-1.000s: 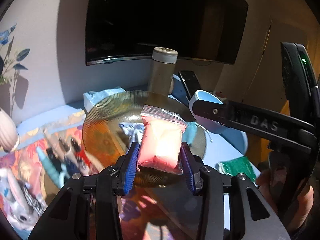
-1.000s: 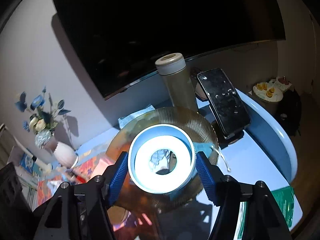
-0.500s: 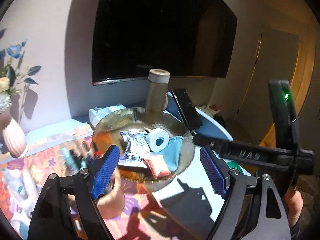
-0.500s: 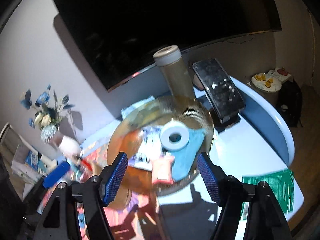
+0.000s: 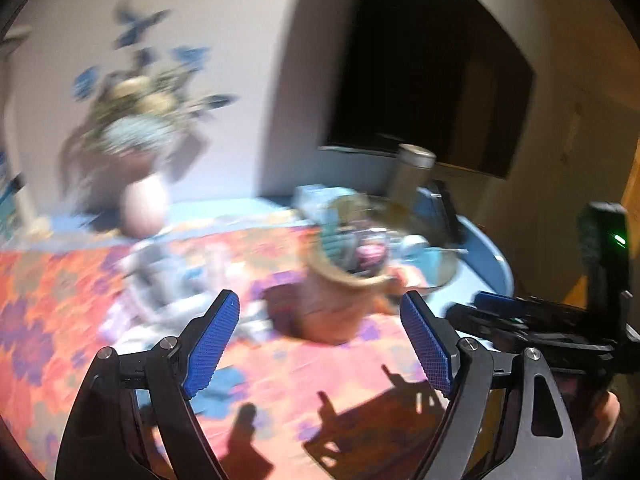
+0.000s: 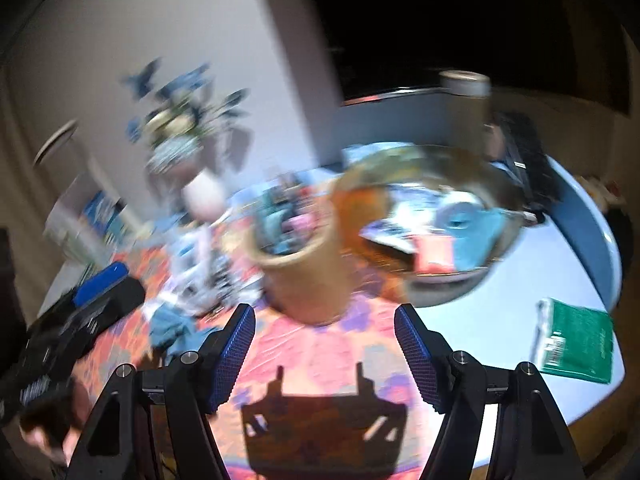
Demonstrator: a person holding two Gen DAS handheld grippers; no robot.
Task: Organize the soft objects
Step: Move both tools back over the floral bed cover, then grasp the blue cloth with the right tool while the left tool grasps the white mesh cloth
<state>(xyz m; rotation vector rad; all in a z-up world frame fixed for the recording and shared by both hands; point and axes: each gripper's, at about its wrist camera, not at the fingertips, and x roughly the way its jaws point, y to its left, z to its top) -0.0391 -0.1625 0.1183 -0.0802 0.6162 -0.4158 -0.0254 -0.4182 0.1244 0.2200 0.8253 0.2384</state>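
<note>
Both pictures were blurred by motion; the left tongs (image 5: 320,340) gaped wide and carried nothing, low in the frame; the right tongs (image 6: 325,354) were likewise parted and bare. The soft objects, a pink pouch (image 6: 434,254) and a blue cloth (image 6: 476,240), lay in the glass dish (image 6: 508,196) at the right centre, behind a tan cup (image 6: 304,276) on the flowered table (image 6: 320,352). A careful next pick would probably wait for steady tongs, then close gently around another soft piece, perhaps the bluish rag (image 6: 172,328) at lower left.
</note>
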